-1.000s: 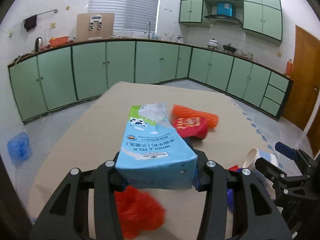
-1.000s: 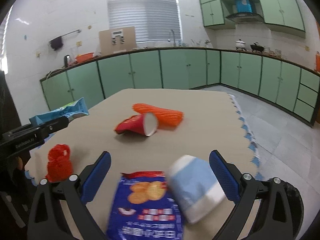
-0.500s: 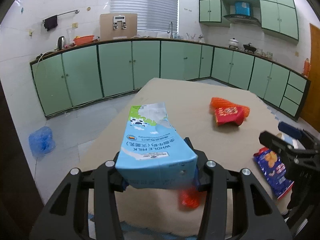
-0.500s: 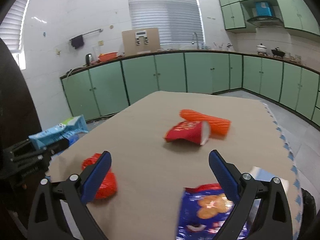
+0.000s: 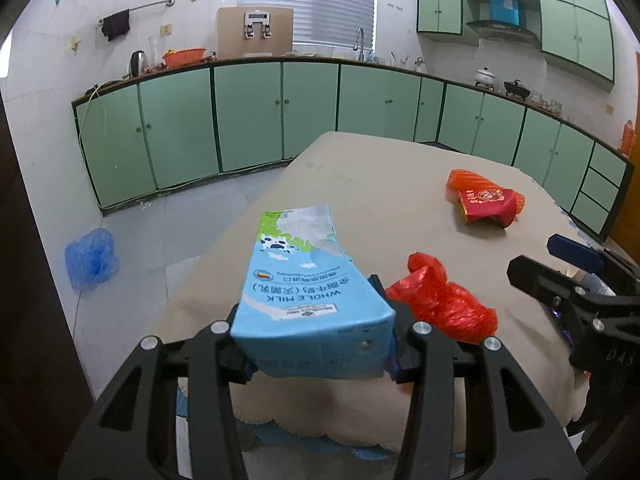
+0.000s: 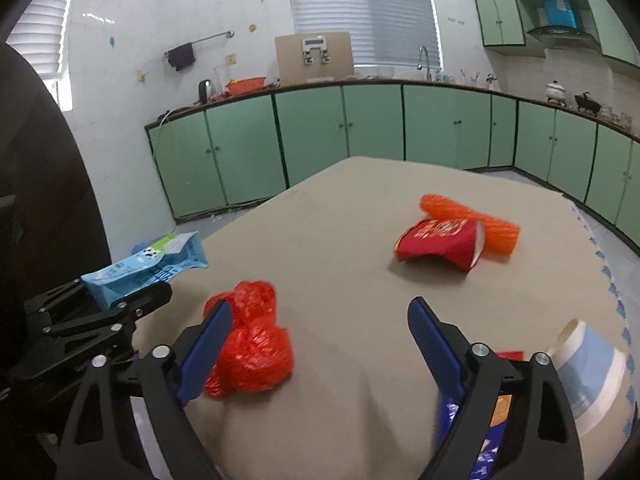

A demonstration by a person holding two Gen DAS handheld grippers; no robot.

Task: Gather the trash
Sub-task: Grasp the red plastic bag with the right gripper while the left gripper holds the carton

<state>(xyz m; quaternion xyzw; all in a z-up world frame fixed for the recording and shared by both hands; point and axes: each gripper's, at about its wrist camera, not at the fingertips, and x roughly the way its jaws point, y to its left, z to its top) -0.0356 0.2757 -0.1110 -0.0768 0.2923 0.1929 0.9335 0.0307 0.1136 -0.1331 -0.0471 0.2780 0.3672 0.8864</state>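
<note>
Left gripper (image 5: 316,354) has its jaws closed on the base of a light blue whole-milk carton (image 5: 308,300), held over the near left edge of the beige counter (image 5: 372,184), long axis running forward, torn top pointing away. Right gripper (image 6: 316,344) hovers low with jaws spread wide and empty, a crumpled red plastic bag (image 6: 250,346) against its left finger. Farther out lie a flattened red paper cup (image 6: 440,240) touching an orange mesh sleeve (image 6: 472,216), with open counter between.

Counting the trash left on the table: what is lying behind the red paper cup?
Directly behind the red paper cup lies an orange mesh sleeve, touching it. The cup hides the sleeve's near side, so anything tucked between them cannot be seen.
</note>
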